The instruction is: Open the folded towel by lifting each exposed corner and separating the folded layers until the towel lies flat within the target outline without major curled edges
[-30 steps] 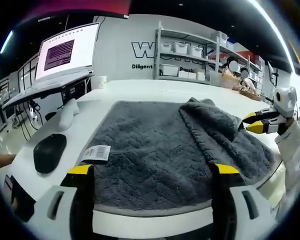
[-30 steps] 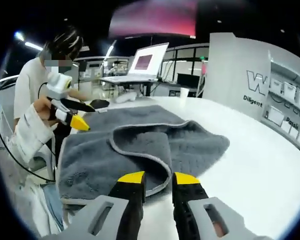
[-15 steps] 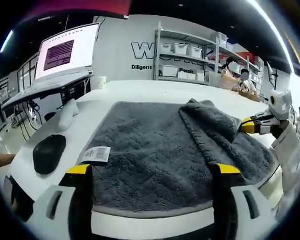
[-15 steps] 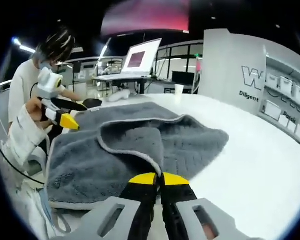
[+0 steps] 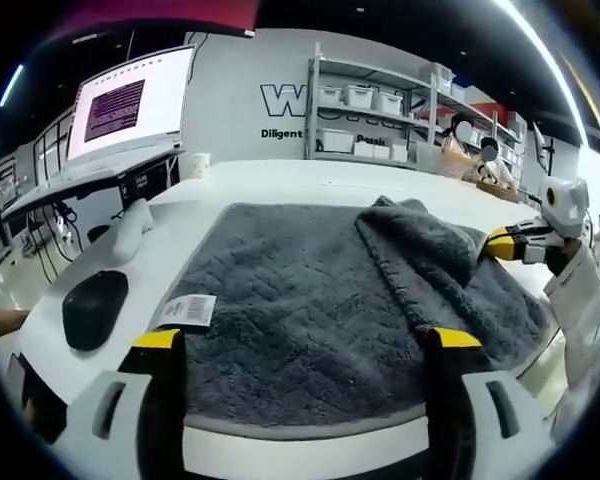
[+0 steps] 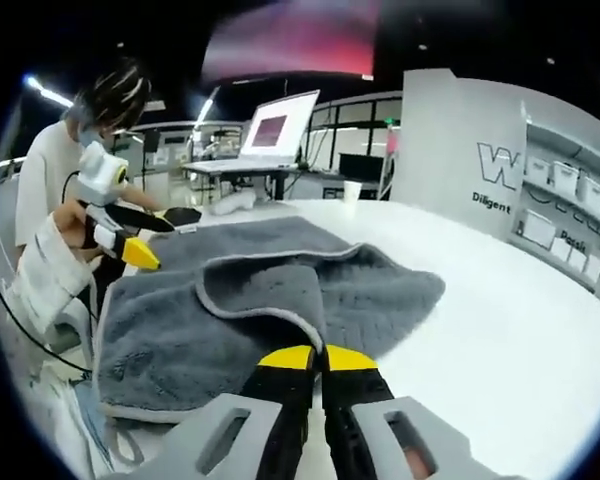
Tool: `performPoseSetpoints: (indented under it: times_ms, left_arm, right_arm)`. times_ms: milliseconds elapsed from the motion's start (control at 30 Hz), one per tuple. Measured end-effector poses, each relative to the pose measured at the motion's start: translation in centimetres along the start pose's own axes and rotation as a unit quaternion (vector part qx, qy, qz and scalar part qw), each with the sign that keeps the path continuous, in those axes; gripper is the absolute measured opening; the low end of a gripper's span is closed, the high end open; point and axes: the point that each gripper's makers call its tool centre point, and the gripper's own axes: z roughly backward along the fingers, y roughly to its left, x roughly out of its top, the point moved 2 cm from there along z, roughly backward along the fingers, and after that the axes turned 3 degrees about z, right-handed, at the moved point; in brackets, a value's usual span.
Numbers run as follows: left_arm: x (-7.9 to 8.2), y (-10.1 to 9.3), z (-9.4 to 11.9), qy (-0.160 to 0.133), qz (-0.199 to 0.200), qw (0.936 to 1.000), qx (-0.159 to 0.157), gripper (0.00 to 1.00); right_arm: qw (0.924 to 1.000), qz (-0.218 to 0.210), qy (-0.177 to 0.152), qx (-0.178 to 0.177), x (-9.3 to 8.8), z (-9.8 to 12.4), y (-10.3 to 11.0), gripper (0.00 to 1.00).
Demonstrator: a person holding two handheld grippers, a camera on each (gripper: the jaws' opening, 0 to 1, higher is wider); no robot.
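Towel cloth, grey and plush with a pale stitched hem (image 6: 280, 310), is pinched at the folded-over flap's edge by the right gripper (image 6: 315, 356), whose yellow-tipped jaws are closed together on the hem. In the left gripper view the same right gripper (image 5: 502, 245) is seen at the flap's far side, held by a hand in a white sleeve. The left gripper (image 5: 305, 340) has its jaws spread wide and holds nothing; they stand over the near hem of the grey towel (image 5: 300, 310), just above the counter's near edge. It is seen in the right gripper view as well (image 6: 140, 252), beside the towel's opposite edge.

The towel is spread over the white round-edged counter (image 5: 280, 180), reaching close to its near edge. Most of it already lies in a single flat layer, with a white printed label (image 5: 187, 311) at one corner. One flap (image 5: 420, 250) is still folded over the body and sits bunched. No target outline can be made out.

The task is judged to be largely done; the last flap is left to be drawn outward and its edges smoothed.

A black computer mouse (image 5: 93, 308) lies near the counter's left edge.
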Motion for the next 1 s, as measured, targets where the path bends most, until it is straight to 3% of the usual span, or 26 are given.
performPoseSetpoints:
  times_ms: [233,433,1000]
  left_arm:
    - [0.0,0.0,0.1,0.002,-0.001,1.0,0.001,0.99]
    - [0.0,0.0,0.0,0.004,-0.003,1.0,0.001,0.98]
    - [-0.6,-0.5,-0.3,0.019,-0.01,0.9998,-0.001,0.98]
  right_arm:
    - [0.9999,0.002,-0.007,-0.01,0.2,0.8,-0.6,0.0]
    - [0.9988,-0.022,-0.037,-0.022,0.9,2.1,-1.6,0.0]
    - [0.9951,-0.039,-0.037,-0.083,-0.8,5.6,-4.9,0.0]
